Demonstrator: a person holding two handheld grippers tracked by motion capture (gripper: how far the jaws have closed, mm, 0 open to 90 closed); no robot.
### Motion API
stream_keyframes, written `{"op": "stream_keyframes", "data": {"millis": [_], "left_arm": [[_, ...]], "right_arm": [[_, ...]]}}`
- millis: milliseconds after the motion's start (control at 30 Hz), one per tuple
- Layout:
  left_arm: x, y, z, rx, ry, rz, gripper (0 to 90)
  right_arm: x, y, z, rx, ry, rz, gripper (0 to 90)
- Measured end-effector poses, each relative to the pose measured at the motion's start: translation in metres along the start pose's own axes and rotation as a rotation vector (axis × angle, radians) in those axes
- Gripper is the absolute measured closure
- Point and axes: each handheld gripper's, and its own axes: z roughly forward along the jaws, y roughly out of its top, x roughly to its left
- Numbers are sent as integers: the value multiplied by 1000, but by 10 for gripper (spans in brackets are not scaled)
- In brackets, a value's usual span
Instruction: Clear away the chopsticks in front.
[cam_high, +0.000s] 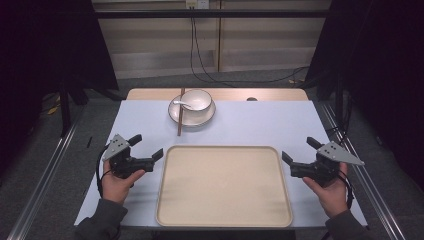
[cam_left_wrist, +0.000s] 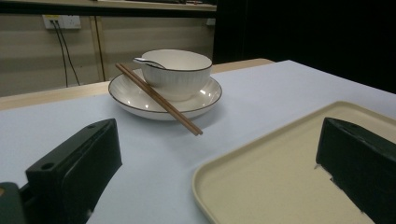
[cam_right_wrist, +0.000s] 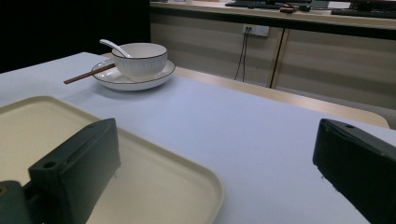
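Jaws wide apart on the left gripper (cam_high: 148, 145), nothing between them; likewise wide and empty on the right gripper (cam_high: 300, 149). Between both, a bare beige rectangular plastic tray (cam_high: 224, 220). Farther back on the pale blue table (cam_high: 260, 125), a white ribbed bowl (cam_high: 197, 99) with a white spoon (cam_high: 183, 104), on a dark-rimmed white plate (cam_high: 207, 119), brown wooden chopsticks (cam_high: 180, 116) leaning across the rim.

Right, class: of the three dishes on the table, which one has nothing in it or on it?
The beige tray. The plate carries the bowl and chopsticks; the bowl holds a spoon.
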Motion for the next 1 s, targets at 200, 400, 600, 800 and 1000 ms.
{"op": "stream_keyframes", "data": {"millis": [200, 400, 600, 800, 1000], "left_arm": [[0, 1, 6, -1, -2, -15, 0], [1, 4, 11, -4, 25, -38, 0], [6, 7, 18, 0, 36, -77, 0], [14, 7, 23, 28, 90, -89, 0], [23, 11, 34, 67, 147, -92, 15]], "right_arm": [[-2, 0, -3, -2, -11, 3, 4], [-5, -2, -4, 5, -7, 14, 4], [-2, -1, -5, -1, -9, 8, 5], [1, -2, -5, -1, 8, -10, 6], [5, -4, -7, 1, 28, -23, 6]]}}
